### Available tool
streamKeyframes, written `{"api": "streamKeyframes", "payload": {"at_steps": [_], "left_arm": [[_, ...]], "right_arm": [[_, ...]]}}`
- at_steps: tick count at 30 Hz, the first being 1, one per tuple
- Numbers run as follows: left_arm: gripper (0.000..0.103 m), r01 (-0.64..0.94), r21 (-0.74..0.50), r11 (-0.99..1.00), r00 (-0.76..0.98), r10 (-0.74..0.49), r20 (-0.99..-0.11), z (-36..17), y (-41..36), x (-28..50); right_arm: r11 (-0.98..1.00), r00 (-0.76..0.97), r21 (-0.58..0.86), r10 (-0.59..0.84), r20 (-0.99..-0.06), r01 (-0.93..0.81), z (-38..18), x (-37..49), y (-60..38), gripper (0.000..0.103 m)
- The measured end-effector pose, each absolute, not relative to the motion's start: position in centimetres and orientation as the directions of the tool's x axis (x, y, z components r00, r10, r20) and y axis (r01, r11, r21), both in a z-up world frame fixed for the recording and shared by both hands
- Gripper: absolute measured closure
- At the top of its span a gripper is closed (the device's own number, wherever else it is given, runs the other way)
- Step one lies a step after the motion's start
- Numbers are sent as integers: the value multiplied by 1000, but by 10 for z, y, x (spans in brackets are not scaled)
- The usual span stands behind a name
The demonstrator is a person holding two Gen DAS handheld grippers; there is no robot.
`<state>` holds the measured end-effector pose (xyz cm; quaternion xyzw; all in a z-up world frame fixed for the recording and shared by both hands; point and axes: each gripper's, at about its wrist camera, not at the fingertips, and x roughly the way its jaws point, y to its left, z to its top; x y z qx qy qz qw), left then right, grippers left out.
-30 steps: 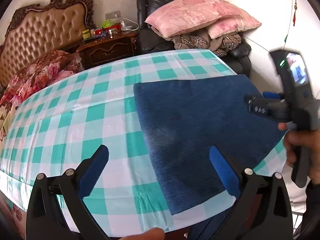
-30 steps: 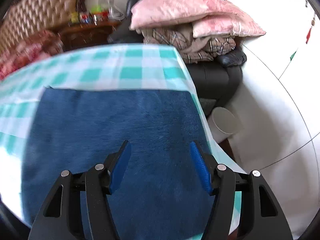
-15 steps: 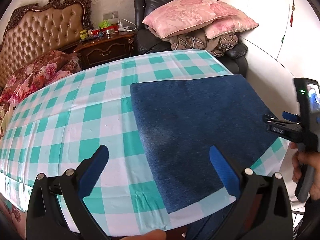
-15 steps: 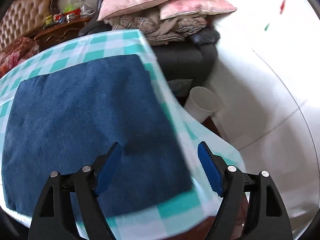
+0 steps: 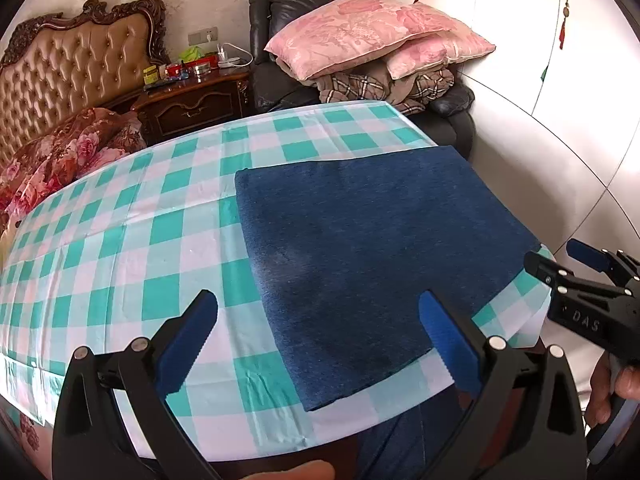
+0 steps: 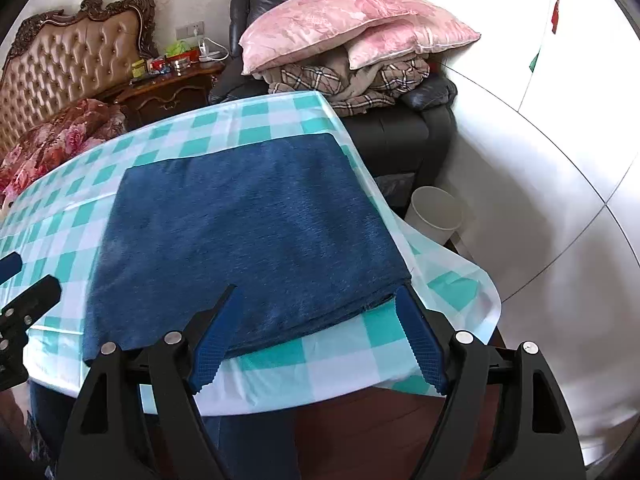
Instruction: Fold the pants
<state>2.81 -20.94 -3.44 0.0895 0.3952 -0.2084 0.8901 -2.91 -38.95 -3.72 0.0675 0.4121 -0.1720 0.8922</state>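
Note:
The dark blue pants (image 5: 380,256) lie folded into a flat rectangle on the right part of the checked tablecloth (image 5: 120,248); they also show in the right wrist view (image 6: 240,240). My left gripper (image 5: 316,344) is open and empty, held above the table's near edge in front of the pants. My right gripper (image 6: 316,336) is open and empty, just off the near right corner of the pants. It also shows at the right edge of the left wrist view (image 5: 560,264), beside the table.
A black armchair (image 6: 400,128) piled with pink pillows (image 6: 340,24) and blankets stands behind the table. A white bin (image 6: 436,214) sits on the floor at right. A nightstand (image 5: 192,100) and bed with tufted headboard (image 5: 68,76) are at back left.
My right gripper has drawn back off the pants toward the table's near right edge. The left gripper has barely moved. The pants lie as before.

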Motion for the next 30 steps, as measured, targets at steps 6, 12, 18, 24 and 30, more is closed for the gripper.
{"api": "streamKeyframes", "payload": {"at_steps": [6,12,18,24,30], "left_arm": [[2,453,0,892,599,-304,-740,-33,-214,22],[2,449,5,894,599,-296,-744,-33,-215,22],[2,457,-2,890,590,-304,-748,-33,-216,23],[2,465,-26,885,582,-328,-744,-32,-214,22],[2,466,-30,884,577,-329,-748,-33,-215,23]], "right_arm": [[936,611,-21,-246,-753,351,-33,-32,-383,29],[936,601,-64,-274,-751,346,-33,-31,-377,29],[937,604,-61,-271,-749,344,-31,-31,-377,29],[939,613,-27,-245,-751,342,-29,-33,-379,29],[936,614,-20,-246,-750,351,-25,-35,-384,29]]}}
